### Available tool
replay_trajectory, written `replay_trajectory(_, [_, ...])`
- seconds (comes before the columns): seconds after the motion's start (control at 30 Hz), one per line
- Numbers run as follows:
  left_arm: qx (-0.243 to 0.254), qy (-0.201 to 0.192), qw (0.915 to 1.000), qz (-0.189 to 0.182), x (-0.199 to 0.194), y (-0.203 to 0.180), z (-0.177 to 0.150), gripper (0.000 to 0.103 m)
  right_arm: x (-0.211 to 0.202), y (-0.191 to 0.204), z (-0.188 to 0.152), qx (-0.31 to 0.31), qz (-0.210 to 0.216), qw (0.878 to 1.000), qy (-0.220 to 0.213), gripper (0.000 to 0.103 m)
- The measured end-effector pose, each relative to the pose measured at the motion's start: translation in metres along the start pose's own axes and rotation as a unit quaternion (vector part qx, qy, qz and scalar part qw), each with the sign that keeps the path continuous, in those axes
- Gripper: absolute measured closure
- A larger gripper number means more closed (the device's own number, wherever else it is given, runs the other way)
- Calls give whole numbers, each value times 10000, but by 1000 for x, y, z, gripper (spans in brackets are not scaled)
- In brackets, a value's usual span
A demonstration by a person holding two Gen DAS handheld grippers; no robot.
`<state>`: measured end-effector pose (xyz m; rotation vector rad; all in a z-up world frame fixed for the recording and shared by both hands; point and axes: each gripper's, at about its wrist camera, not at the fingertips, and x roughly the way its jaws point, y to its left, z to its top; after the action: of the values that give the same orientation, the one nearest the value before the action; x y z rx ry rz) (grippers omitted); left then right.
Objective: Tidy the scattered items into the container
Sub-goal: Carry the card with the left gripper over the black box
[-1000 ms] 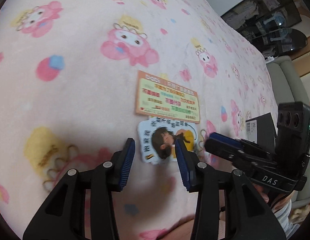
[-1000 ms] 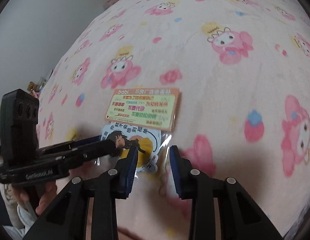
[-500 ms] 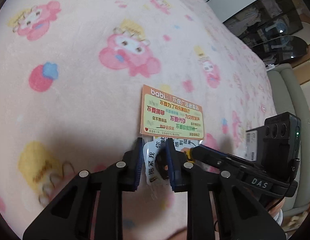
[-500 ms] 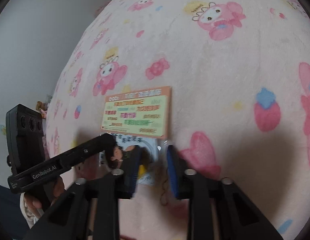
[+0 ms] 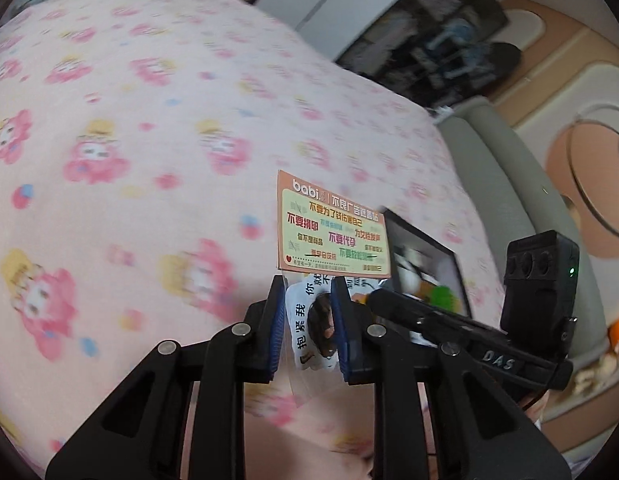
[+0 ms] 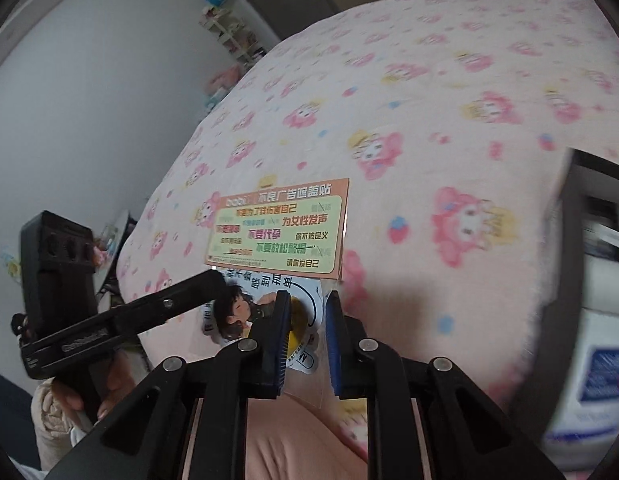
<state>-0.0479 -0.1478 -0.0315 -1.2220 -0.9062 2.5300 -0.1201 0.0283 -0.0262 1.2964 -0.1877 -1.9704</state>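
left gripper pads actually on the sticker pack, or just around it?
Touching. The left wrist view shows the left gripper with both blue pads closed against the sticker pack, its clear sleeve pinched and lifted off the pink blanket.

Pink blanket [image 5: 149, 128] (cartoon-character print); orange-bordered, pale-green sticker card [image 5: 333, 232]; blue-padded black jaws.

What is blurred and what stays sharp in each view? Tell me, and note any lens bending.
Left wrist view: the pink blanket is smeared, the sticker pack and left gripper stay crisp, and the room curves at the edges. Right wrist view: blanket print is soft, the black box is streaked, the right gripper stays sharp.
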Motion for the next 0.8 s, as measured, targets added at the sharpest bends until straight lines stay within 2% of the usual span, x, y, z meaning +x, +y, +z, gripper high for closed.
replay_trajectory(0.1, [341, 209, 9992, -17, 20, -44, -7, 83, -48, -27, -21, 235, -140, 9991, -338, 88])
replay_trajectory(0.23, [553, 422, 9974, -196, 52, -90, -16, 83, -103, -68, -39, 568, -195, 9956, -721, 88])
replay_trajectory(0.37, [755, 746, 9943, -54, 98, -127, -33, 80, -140, -106, -47, 760, -292, 9907, -1087, 87])
replay_trajectory(0.47, [795, 1009, 9917, -29, 133, -147, -41, 80, -149, -138, -46, 852, -433, 9891, -1125, 87])
replay_trajectory(0.63, [982, 1081, 9893, -1, 164, -175, -38, 80, -155, -177, -35, 933, -753, 9874, -1028, 87])
replay_trajectory(0.8, [1277, 1277, 9832, 265, 194, -190, -40, 80, -150, -209, -39, 1256, -727, 9839, -1047, 87])
